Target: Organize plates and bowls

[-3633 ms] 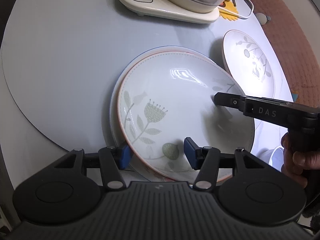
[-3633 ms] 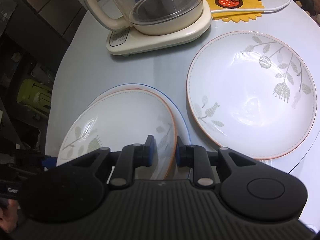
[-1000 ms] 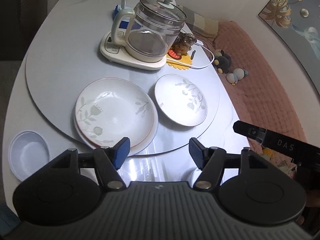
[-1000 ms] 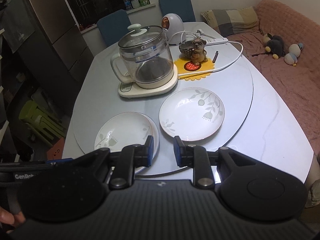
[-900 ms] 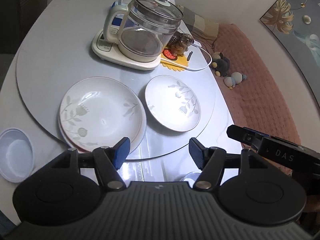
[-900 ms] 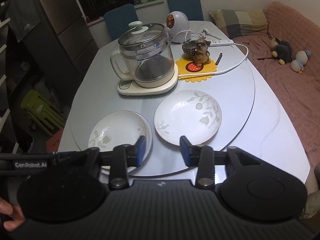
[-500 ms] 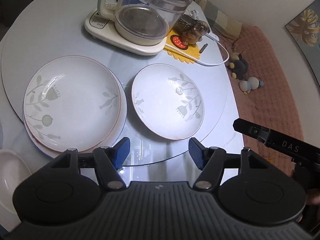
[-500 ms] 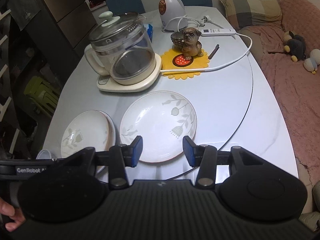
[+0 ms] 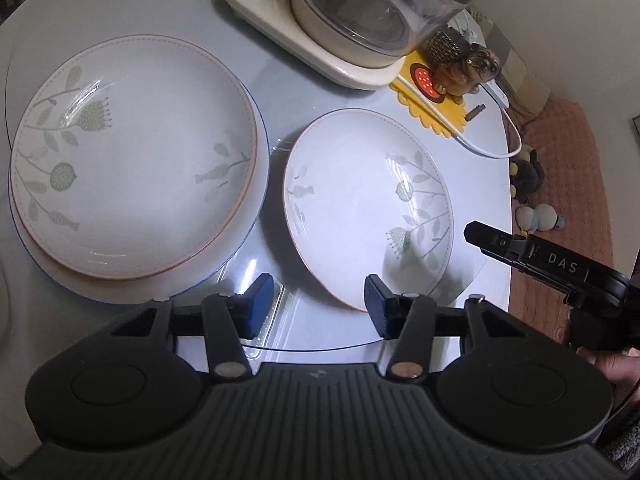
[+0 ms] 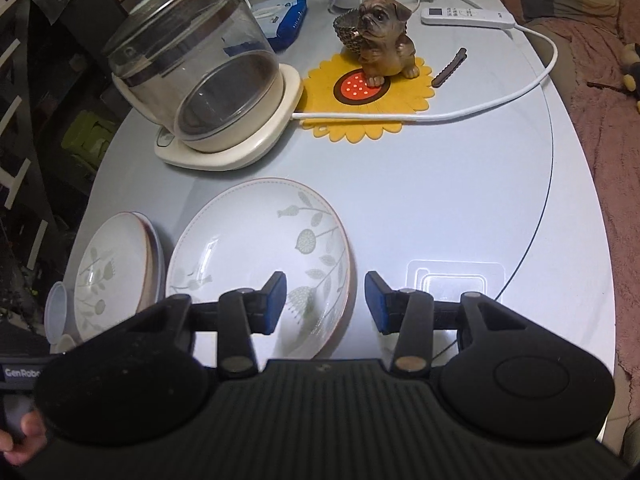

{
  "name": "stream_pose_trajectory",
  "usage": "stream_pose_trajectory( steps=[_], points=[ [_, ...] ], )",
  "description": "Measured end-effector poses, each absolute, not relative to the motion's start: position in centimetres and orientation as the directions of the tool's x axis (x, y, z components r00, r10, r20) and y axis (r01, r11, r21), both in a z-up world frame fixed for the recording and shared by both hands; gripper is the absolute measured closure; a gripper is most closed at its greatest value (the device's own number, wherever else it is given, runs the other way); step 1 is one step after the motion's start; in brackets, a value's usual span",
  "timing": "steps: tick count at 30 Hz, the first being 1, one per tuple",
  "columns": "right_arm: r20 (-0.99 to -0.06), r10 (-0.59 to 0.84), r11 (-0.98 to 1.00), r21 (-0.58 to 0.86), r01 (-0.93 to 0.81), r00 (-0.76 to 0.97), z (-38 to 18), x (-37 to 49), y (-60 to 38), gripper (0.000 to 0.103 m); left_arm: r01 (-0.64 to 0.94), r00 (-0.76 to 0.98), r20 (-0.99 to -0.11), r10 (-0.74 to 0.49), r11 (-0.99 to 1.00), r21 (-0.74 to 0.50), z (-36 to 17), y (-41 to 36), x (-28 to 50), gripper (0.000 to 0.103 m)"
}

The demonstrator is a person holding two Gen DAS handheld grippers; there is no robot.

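Observation:
A floral plate with an orange rim (image 9: 132, 156) lies stacked on a blue-rimmed plate (image 9: 256, 216) at the left; the stack also shows in the right wrist view (image 10: 116, 268). A second floral plate (image 9: 368, 208) lies alone to its right, and shows in the right wrist view (image 10: 260, 256). My left gripper (image 9: 318, 302) is open and empty, just above the near-left rim of the single plate. My right gripper (image 10: 326, 300) is open and empty, over the plate's right rim; it shows from the side in the left wrist view (image 9: 540, 260).
A glass kettle on a cream base (image 10: 208, 80) stands behind the plates. A dog figurine (image 10: 380, 36) sits on a yellow mat (image 10: 364, 96), with a white cord (image 10: 500, 100) and a remote (image 10: 468, 16) beyond. A small white bowl (image 10: 56, 312) lies at the far left. The glass turntable edge (image 9: 320, 346) runs under my left gripper.
Both grippers have come down and forward toward the single floral plate. The right gripper has opened wider. Earlier the two grippers set the left plate onto the blue-rimmed one and pulled back.

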State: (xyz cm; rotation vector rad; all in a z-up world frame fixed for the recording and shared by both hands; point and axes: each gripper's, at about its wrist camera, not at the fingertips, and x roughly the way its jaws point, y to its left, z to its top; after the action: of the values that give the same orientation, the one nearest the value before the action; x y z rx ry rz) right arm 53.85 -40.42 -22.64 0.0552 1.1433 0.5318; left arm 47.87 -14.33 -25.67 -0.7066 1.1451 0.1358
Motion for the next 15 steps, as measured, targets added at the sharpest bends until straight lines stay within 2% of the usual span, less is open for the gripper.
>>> stream_pose_trajectory(
  steps=[3, 7, 15],
  points=[
    [-0.857, 0.429, 0.872, 0.310, -0.379, 0.286, -24.0, 55.5, -40.2, 0.060, -0.473, 0.429, -0.871, -0.238, 0.762, -0.442, -26.5, -14.5, 48.7, 0.051],
    [-0.848, 0.458, 0.859, 0.344, -0.379, 0.268, -25.4, 57.0, -40.3, 0.064, -0.484, 0.407, -0.889, -0.211, 0.775, -0.406, -27.5, -14.8, 49.8, 0.060],
    [-0.832, 0.502, 0.835, 0.393, -0.385, 0.237, -27.2, 58.9, -39.3, 0.078, -0.514, 0.407, -0.895, -0.181, 0.765, -0.388, -28.5, -14.7, 51.0, 0.073]
  ],
)
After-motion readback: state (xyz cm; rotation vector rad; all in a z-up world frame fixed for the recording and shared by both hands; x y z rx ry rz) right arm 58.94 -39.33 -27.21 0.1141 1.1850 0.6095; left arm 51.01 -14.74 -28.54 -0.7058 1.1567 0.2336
